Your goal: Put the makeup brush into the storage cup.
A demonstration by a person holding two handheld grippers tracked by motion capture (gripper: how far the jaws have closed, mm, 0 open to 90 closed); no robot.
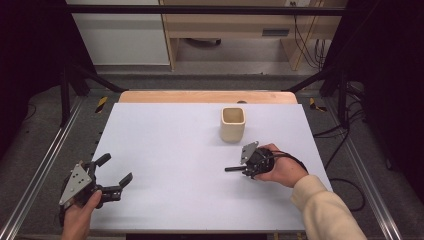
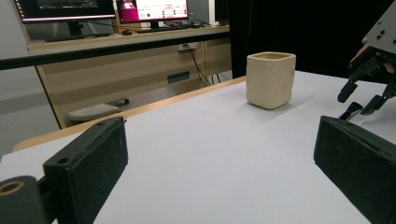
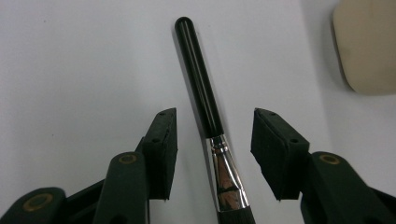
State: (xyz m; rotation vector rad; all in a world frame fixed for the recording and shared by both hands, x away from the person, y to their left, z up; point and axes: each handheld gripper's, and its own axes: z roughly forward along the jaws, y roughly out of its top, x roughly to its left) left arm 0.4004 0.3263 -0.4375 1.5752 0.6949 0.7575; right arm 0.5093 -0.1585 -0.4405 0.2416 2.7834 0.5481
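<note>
1. High view: white table [image 1: 170, 150] across the middle of the frame. Cream square cup [image 1: 233, 123] upright, right of centre and toward the far edge. Just below it, lower right of centre, right gripper [image 1: 248, 167] tipped down onto the sheet in the person's hand, with the black handle of a brush [image 1: 233, 169] poking out leftward from under it. Cup and brush near each other, not touching. Left gripper [image 1: 114, 172] at the lower left, near the table's left edge, jaws spread wide, nothing between them.

2. Left gripper view: two black jaws at the lower left and lower right corners, far apart, bare table between them. Cup [image 2: 271, 79] upright, upper right of centre. Right gripper [image 2: 362, 95] at the right edge, pointing down at the table, brush tip barely visible beneath it.

3. Right gripper view: brush [image 3: 205, 107] flat on the table, running from the upper middle to the bottom edge, black handle above, silver ferrule [image 3: 226, 175] below. Pads [image 3: 161, 149] either side of the ferrule, a clear gap on each side, not yet pressing. Corner of the cup [image 3: 369, 44] at the upper right.
</note>
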